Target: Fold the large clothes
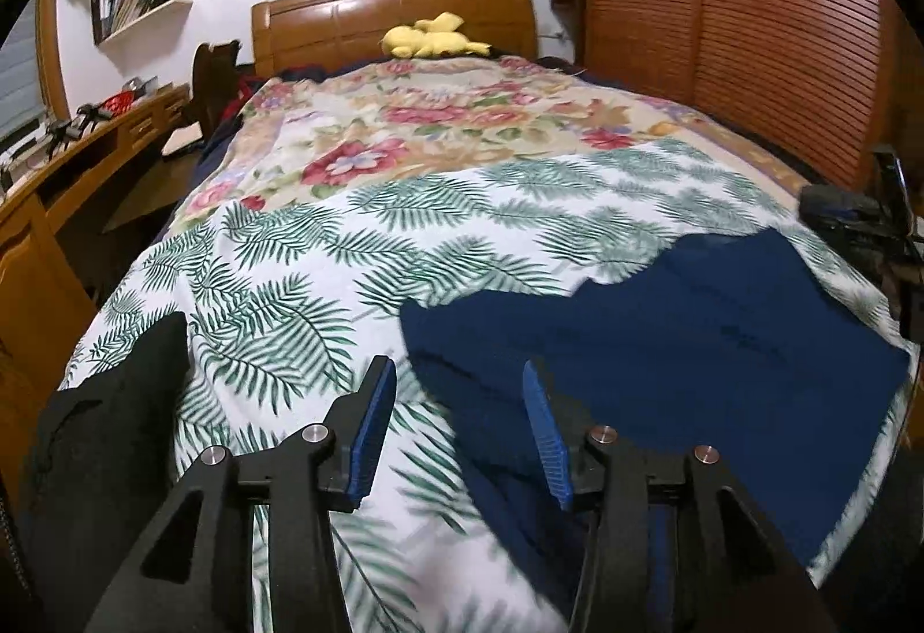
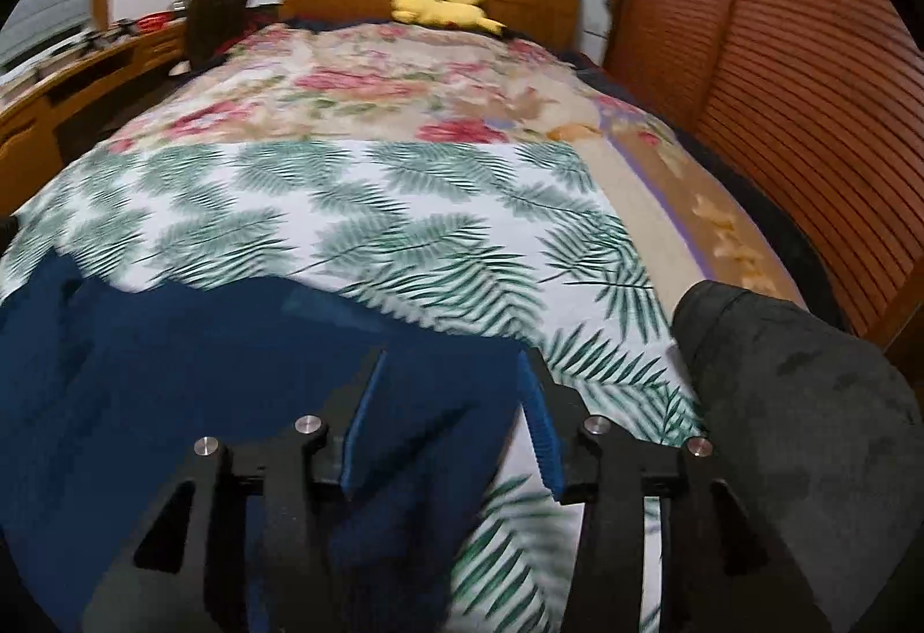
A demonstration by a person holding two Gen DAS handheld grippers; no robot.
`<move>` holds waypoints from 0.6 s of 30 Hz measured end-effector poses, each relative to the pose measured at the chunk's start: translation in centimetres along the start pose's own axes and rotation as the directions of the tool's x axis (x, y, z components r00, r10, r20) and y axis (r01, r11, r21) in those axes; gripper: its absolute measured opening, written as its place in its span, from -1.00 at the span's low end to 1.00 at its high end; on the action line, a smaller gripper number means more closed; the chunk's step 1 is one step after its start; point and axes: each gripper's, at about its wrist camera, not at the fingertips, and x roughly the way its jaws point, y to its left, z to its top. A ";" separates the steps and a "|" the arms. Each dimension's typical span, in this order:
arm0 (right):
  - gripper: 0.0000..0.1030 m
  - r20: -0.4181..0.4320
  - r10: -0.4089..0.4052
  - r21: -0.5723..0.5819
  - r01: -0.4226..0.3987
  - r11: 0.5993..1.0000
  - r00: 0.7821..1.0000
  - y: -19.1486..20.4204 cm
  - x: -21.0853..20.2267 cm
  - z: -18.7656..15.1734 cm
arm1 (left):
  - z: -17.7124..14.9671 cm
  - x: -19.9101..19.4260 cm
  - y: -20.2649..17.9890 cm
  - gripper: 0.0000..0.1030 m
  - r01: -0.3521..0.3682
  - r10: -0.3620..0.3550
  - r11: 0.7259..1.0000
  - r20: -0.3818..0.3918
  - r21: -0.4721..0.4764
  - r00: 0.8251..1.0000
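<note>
A navy blue garment (image 1: 664, 332) lies flat on the leaf-print sheet (image 1: 323, 252) at the near end of the bed, its far edge uneven. My left gripper (image 1: 459, 373) hovers open over the garment's left edge, with sheet and a strip of navy cloth showing between the blue pads (image 1: 369, 436). In the right wrist view the same navy garment (image 2: 202, 356) fills the lower left. My right gripper (image 2: 453, 364) stands open above its right part, and nothing is pinched. The views are slightly blurred.
A black garment (image 1: 104, 431) lies at the sheet's near left and a dark grey one (image 2: 797, 402) at the near right. Farther off are a floral blanket (image 1: 439, 113), a yellow plush toy (image 1: 430, 41) and the wooden headboard (image 1: 346, 15). A desk (image 1: 86, 159) stands left, louvred wardrobe doors (image 1: 722, 26) right.
</note>
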 end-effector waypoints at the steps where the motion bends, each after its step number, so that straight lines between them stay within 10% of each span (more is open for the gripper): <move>1: -0.09 0.006 0.017 -0.011 -0.017 1.000 1.000 0.6 -0.9 -0.4 | -0.5 -0.7 -0.2 -0.07 0.007 -0.007 1.000 0.005 0.001 1.000; 18: -0.09 -0.075 0.277 -0.106 -0.284 0.953 0.958 11.1 -7.1 -9.5 | -8.8 -7.3 -3.7 -0.07 0.044 -0.047 0.998 -0.046 -0.054 0.998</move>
